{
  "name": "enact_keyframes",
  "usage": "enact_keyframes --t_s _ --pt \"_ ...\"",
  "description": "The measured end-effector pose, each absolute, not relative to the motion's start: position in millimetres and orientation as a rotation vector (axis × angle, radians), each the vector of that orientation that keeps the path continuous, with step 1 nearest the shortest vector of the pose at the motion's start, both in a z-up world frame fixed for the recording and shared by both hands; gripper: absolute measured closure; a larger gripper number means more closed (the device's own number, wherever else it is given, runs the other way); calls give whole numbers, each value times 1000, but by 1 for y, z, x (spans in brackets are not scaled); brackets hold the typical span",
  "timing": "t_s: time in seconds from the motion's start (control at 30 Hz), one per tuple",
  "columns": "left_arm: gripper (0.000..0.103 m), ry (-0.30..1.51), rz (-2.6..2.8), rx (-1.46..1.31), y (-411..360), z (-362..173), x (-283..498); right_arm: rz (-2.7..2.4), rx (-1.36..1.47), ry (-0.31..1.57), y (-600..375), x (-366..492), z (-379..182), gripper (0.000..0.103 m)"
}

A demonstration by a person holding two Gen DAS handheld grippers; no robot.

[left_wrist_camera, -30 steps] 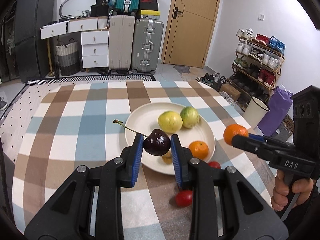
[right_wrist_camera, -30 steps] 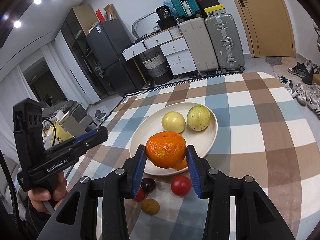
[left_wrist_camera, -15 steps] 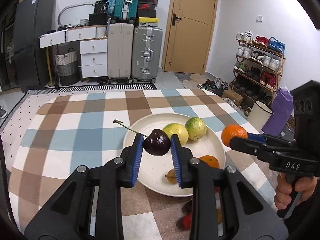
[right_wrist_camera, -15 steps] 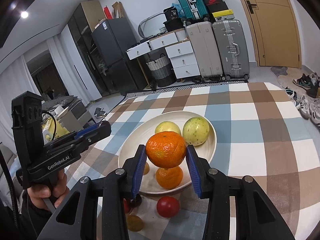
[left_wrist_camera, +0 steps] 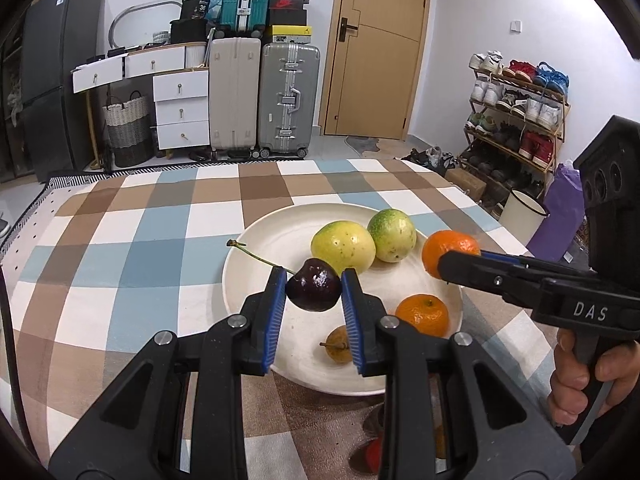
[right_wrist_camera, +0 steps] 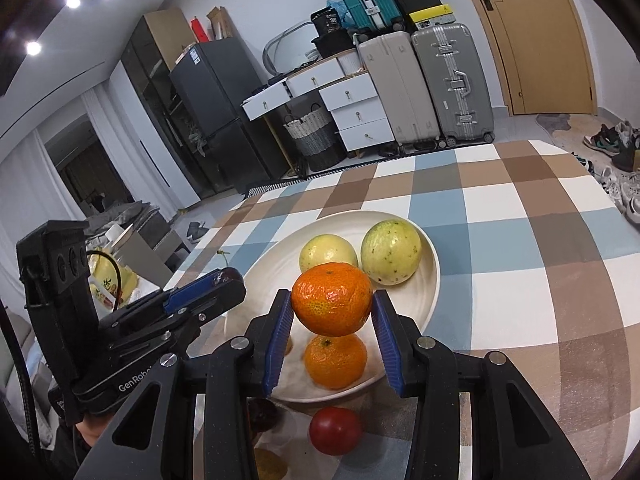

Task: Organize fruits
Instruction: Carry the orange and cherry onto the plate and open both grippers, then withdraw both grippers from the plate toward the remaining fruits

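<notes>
My left gripper (left_wrist_camera: 313, 286) is shut on a dark cherry (left_wrist_camera: 314, 285) with a long stem, held just above the near part of the white plate (left_wrist_camera: 272, 240). A mandarin (right_wrist_camera: 331, 298) is clamped in my right gripper (right_wrist_camera: 331, 312), over the plate's (right_wrist_camera: 430, 276) near edge. In the plate lie two yellow-green round fruits (left_wrist_camera: 343, 246) (left_wrist_camera: 391, 234), another mandarin (left_wrist_camera: 422, 315) and a small brown fruit (left_wrist_camera: 337, 346). The right gripper (left_wrist_camera: 444, 266) with its mandarin (left_wrist_camera: 448, 248) shows at the right in the left wrist view.
A red tomato (right_wrist_camera: 335, 430), a dark cherry (right_wrist_camera: 262, 416) and a brownish fruit (right_wrist_camera: 270, 464) lie on the checked tablecloth (right_wrist_camera: 520, 248) before the plate. Suitcases (left_wrist_camera: 288, 96), drawers and a shoe rack (left_wrist_camera: 516, 120) stand beyond the table.
Both grippers have moved forward and down toward the plate with their fruits held. The plate now fills more of each view, and the loose fruits on the cloth have slid under the fingers.
</notes>
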State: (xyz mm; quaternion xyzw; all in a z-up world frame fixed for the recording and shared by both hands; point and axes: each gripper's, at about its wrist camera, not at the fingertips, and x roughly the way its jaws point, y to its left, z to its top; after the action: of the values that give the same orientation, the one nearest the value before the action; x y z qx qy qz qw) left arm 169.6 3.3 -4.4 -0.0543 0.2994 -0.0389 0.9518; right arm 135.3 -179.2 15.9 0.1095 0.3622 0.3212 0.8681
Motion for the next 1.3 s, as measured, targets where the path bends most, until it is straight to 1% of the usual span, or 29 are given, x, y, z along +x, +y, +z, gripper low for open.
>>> enact_keyframes --t_s 0.07,0.2,0.33,0.5,0.53,0.57,0.63,0.67,0.7,0.73,0.77,0.8,0.83,0.87,0.9,0.97,1.03,1.07,1.3 --pt "78 611 -76 -115 4 -5 172 642 220 744 -179 136 14 62" --pt "78 600 -65 -104 2 -6 173 629 235 775 -179 140 8 62" --pt "78 592 -68 -91 1 -5 171 588 175 737 -175 138 7 62" --pt "78 582 -65 -96 3 -5 171 581 168 717 -173 137 7 62" --pt "78 580 -64 -98 2 -5 169 577 174 714 -174 138 7 60" --pt "78 579 -64 -103 3 -5 169 573 186 711 -175 139 6 54" --pt "76 576 -59 -112 6 -5 168 569 201 704 -179 138 6 51" --pt "71 577 -54 -118 7 -5 168 571 209 694 -181 138 7 49" --pt "60 578 -49 -124 9 -5 167 571 212 688 -182 137 7 46" --pt "53 578 -45 -128 10 -5 166 571 215 680 -184 136 8 36" --pt "40 578 -35 -133 11 -5 165 573 219 673 -185 135 8 29" --pt "31 573 -27 -139 13 -4 164 577 224 664 -186 134 9 27" --pt "28 569 -25 -142 15 -4 162 577 227 659 -187 133 9 23" --pt "21 570 -21 -142 16 -4 162 576 229 655 -188 133 9 17" --pt "17 583 -8 -144 18 -4 162 575 227 656 -188 134 10 14" --pt "16 599 0 -152 20 -4 162 559 227 653 -191 133 10 6" --pt "10 600 6 -156 21 -3 161 544 214 655 -192 133 11 3" --pt "1 600 7 -157 21 -2 159 541 205 660 -192 133 10 2" --pt "1 587 7 -135 18 5 148 520 166 660 -194 129 11 1"
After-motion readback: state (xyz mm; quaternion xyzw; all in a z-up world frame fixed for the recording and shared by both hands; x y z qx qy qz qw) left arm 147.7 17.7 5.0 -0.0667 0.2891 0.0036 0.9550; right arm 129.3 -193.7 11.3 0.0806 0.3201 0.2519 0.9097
